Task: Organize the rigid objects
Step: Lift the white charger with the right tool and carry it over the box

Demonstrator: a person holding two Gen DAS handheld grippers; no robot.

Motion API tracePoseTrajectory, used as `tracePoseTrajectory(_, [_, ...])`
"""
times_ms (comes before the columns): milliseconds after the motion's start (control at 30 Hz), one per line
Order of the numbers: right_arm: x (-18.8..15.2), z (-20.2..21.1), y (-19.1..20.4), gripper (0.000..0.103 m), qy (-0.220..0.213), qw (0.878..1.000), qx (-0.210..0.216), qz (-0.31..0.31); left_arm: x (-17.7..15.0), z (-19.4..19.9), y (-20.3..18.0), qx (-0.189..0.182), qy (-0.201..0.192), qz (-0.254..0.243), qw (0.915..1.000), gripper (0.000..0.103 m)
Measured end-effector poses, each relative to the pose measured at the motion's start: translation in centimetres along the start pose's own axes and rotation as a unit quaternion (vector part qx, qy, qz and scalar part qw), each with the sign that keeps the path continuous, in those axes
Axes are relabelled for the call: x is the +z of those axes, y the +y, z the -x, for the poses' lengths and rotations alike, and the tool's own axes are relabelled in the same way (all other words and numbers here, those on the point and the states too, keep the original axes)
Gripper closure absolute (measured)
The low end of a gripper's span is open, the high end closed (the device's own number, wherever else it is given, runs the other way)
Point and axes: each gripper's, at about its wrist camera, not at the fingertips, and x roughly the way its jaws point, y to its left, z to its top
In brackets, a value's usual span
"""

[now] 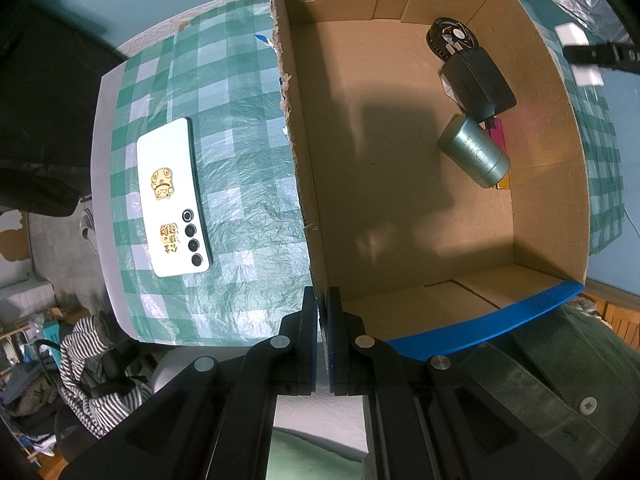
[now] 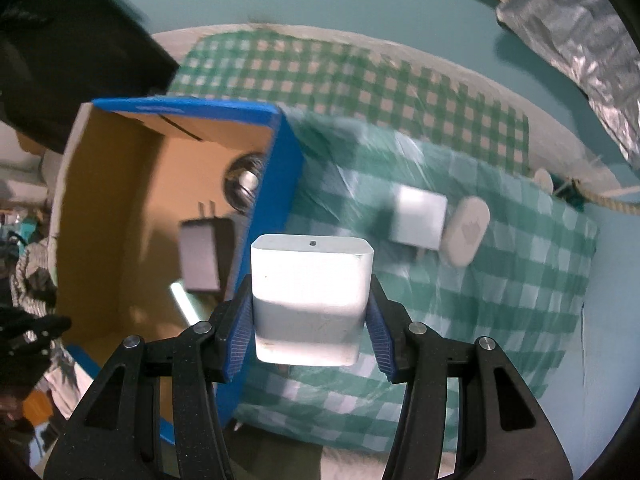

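Note:
My right gripper (image 2: pixel 310 316) is shut on a white square charger block (image 2: pixel 310 292) and holds it in the air above the checked cloth, just right of the cardboard box's blue wall (image 2: pixel 260 240). My left gripper (image 1: pixel 322 300) is shut on the box's near left wall (image 1: pixel 304 200), by its corner. Inside the box (image 1: pixel 400 184) lie a black adapter (image 1: pixel 478 82), a round black object (image 1: pixel 450 38), a green metal tin (image 1: pixel 474 152) and a pink flat item (image 1: pixel 498 130). The right gripper with the white block also shows in the left wrist view (image 1: pixel 576 54).
A white phone (image 1: pixel 172 196) lies back-up on the green checked cloth (image 1: pixel 240 160) left of the box. Another white block (image 2: pixel 420 222) and a white oval case (image 2: pixel 468 230) lie on the cloth right of the box. Silver foil (image 2: pixel 580 40) and a rope (image 2: pixel 608 200) are at the far right.

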Motion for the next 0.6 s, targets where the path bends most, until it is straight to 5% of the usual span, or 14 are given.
tracePoseTrajectory(600, [2.6, -1.4, 6.8, 0.052, 0.007, 0.997, 0.005, 0.08, 0.1, 0.0, 0.0, 0.003, -0.001, -0.004, 1.0, 0.099])
